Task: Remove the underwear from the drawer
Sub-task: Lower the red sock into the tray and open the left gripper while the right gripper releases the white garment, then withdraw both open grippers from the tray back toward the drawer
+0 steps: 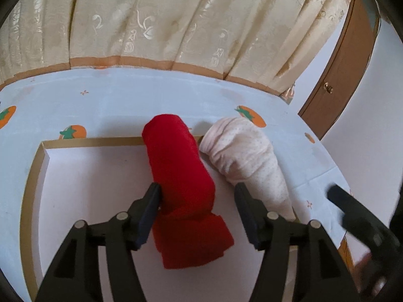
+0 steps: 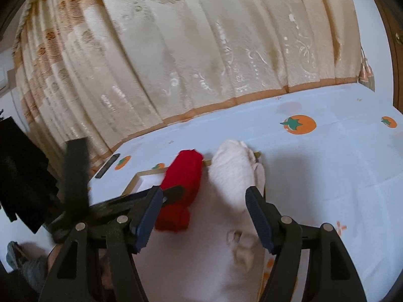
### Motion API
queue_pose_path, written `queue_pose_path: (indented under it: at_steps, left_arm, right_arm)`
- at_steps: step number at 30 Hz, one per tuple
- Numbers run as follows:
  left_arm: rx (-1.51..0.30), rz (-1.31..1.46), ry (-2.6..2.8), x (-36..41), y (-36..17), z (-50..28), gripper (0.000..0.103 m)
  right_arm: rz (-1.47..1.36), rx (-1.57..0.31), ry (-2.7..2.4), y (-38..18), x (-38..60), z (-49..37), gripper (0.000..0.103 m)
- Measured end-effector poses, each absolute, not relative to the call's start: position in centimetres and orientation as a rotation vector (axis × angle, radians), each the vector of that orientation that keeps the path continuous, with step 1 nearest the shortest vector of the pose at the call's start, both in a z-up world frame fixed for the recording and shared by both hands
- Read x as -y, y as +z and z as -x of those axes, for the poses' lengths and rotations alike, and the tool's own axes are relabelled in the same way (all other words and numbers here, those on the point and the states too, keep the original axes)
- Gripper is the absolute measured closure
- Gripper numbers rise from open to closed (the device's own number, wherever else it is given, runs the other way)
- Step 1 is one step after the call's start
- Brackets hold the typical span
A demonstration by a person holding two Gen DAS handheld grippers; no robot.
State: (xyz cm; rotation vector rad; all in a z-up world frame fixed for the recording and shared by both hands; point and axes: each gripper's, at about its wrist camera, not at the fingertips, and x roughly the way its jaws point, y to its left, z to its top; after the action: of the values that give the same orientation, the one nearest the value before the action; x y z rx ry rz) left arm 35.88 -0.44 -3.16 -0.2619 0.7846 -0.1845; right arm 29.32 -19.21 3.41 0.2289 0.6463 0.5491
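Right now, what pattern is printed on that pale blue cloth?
Orange persimmon-like fruits with green tops dot the pale blue cloth, clearest in the right wrist view.

The near end of the red roll (image 1: 181, 191) lies partly behind the left gripper (image 1: 197, 196), the drawer (image 1: 32, 188) is cut by the bottom edge, and in the right wrist view the small pale things (image 2: 240, 249) on its floor are too blurred to name.

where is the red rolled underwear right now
In the left wrist view the red rolled fabric bundle lies between the left gripper's open jaws, its far end on the shallow white drawer's back rim, with the pale pink dotted bundle right beside it.
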Motion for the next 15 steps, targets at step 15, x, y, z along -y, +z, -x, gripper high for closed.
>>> queue_pose_path:
  at_steps: [15]
  left_arm:
    - [-0.634,0.142,-0.202,0.1,0.3,-30.4,0.033]
  right_arm:
    - [-0.069,-0.613,0.584,2.9,17.5,-21.5,0.032]
